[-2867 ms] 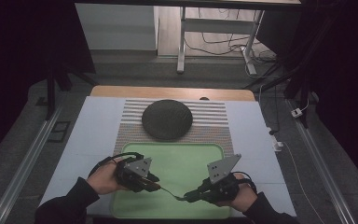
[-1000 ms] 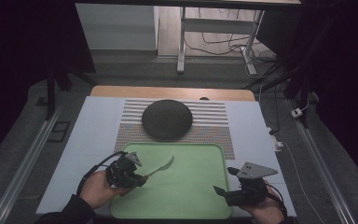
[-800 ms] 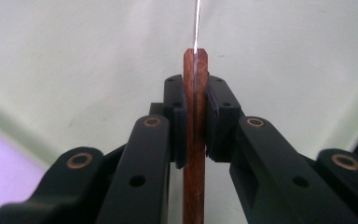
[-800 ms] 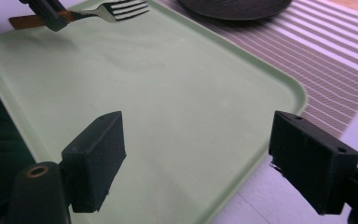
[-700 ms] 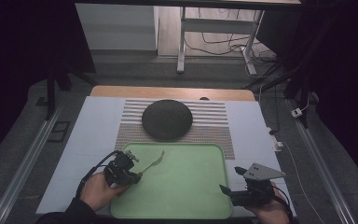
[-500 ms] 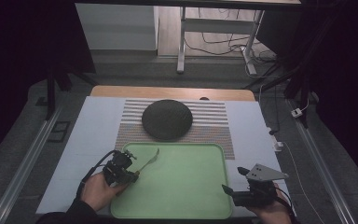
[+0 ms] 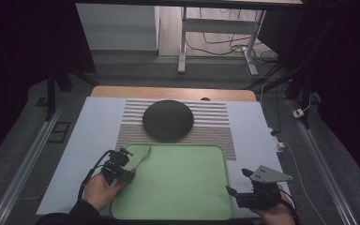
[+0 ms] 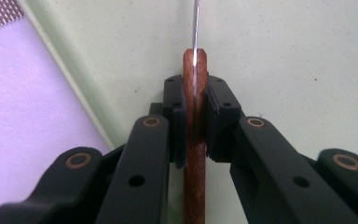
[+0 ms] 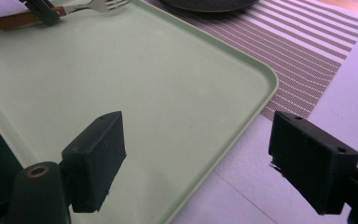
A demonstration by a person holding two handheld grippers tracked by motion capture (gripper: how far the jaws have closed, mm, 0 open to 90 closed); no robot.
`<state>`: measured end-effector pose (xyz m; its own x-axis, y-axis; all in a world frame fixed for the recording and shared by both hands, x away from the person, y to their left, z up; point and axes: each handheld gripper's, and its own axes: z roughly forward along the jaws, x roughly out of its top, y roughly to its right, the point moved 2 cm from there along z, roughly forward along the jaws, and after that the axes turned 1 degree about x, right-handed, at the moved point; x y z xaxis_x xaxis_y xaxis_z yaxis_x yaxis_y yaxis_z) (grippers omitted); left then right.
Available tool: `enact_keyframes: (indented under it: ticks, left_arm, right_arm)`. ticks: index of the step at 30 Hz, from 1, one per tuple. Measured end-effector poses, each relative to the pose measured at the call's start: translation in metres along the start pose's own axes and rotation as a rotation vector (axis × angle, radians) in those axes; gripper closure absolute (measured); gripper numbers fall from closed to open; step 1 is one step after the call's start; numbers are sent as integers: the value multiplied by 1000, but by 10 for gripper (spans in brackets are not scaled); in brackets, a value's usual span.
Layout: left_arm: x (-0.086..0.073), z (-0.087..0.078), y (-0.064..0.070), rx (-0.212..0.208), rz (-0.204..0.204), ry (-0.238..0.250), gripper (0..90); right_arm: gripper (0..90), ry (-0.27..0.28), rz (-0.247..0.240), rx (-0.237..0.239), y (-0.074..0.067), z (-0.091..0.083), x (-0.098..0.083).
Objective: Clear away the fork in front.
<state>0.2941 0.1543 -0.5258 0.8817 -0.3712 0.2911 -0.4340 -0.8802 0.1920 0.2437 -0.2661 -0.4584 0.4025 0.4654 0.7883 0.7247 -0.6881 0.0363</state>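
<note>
Clearly a fork (image 7: 140, 156) with a wooden handle (image 8: 195, 140) is the thing being handled: it lies over the far left corner of the green tray (image 7: 183, 206), tines pointing toward the tray's far edge. The left gripper (image 7: 122, 166) has its jaws closed tight on the handle, pads pressed against both sides of the wood, with the metal shank running on past them above the tray floor. A hand (image 7: 98, 191) holds that gripper at the tray's left edge. The right gripper (image 7: 240, 185) hangs at the tray's near right corner, jaws spread wide and holding nothing. Beyond the tray's far edge, a dark round plate (image 7: 168, 120) sits on a striped mat (image 7: 215, 126), which lies on the pale tabletop (image 7: 89, 126).
</note>
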Motion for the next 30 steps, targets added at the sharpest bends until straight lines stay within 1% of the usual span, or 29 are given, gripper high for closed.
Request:
enact_keyframes:
  ticks: [1,4,5,8,13,17,18,19,20,22,24,30]
  left_arm:
    - [0,0,0,-3,2,2,787]
    - [0,-1,-2,-7,13,8,769]
    - [0,-2,-2,-15,16,16,763]
    - [1,-8,-4,-15,33,52,731]
    - [7,-16,-7,-56,84,111,729]
    - [17,-21,-12,-76,122,150,778]
    - [20,-22,-13,-89,126,160,793]
    - [23,-22,-15,-110,131,168,816]
    - [26,-22,-17,-128,133,174,833]
    - [31,-21,-19,-139,140,176,871]
    - [37,-19,-22,-155,151,180,883]
    - [55,-11,-27,-159,178,193,886]
  right_arm:
    - [188,-5,10,0,0,0,0]
    - [188,-11,16,1,0,0,-2]
    - [187,-17,18,1,1,0,-2]
    - [182,-35,34,-2,2,0,-4]
    - [152,-66,64,-8,3,0,-8]
    - [95,-87,76,-24,2,1,-10]
    - [83,-91,79,-28,2,1,-11]
    - [73,-96,82,-34,2,1,-12]
    - [65,-104,83,-36,2,1,-12]
    - [44,-114,90,-40,2,2,-14]
    - [37,-110,100,-43,2,1,-14]
    - [0,-94,115,-44,3,-1,-15]
